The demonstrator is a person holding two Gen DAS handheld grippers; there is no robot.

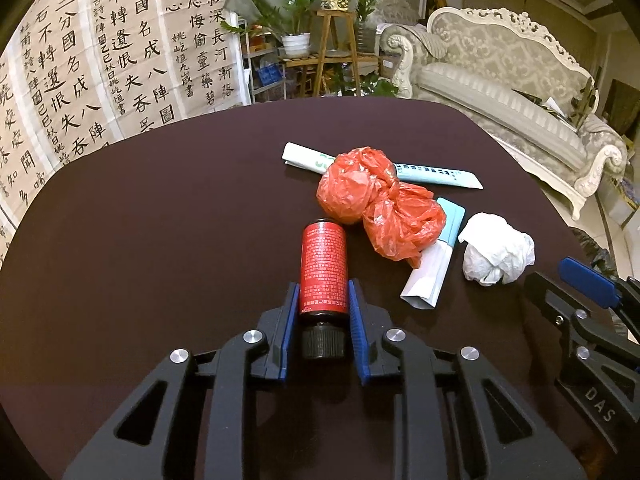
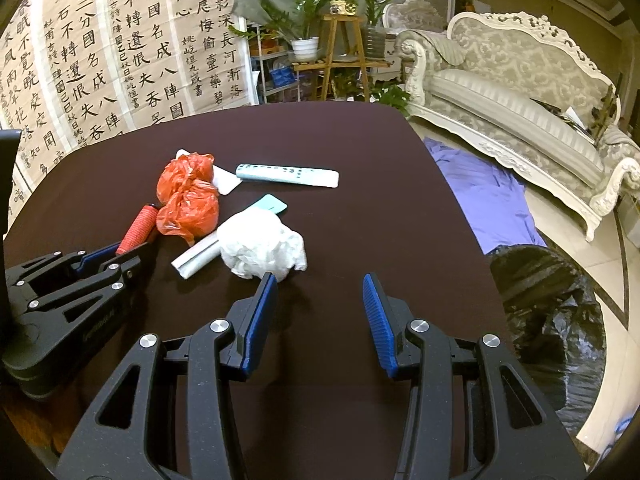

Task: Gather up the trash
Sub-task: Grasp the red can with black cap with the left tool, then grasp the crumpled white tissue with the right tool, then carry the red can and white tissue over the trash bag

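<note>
A red bottle with a black cap (image 1: 323,268) lies on the dark table (image 1: 160,220), and my left gripper (image 1: 324,300) is shut on it, pads on both sides. The bottle also shows in the right wrist view (image 2: 138,229). Beyond it lie a crumpled red plastic bag (image 1: 380,204), two white-and-teal tubes (image 1: 434,264) (image 1: 440,174) and a white crumpled tissue (image 1: 498,250). My right gripper (image 2: 320,316) is open and empty, just right of the tissue (image 2: 262,246); its left fingertip is near the tissue.
A black trash bag (image 2: 552,304) sits on the floor off the table's right edge, beside a purple cloth (image 2: 484,196). An ornate sofa (image 2: 520,92), plants on a wooden stand (image 2: 340,40) and calligraphy sheets (image 2: 100,60) stand behind the table.
</note>
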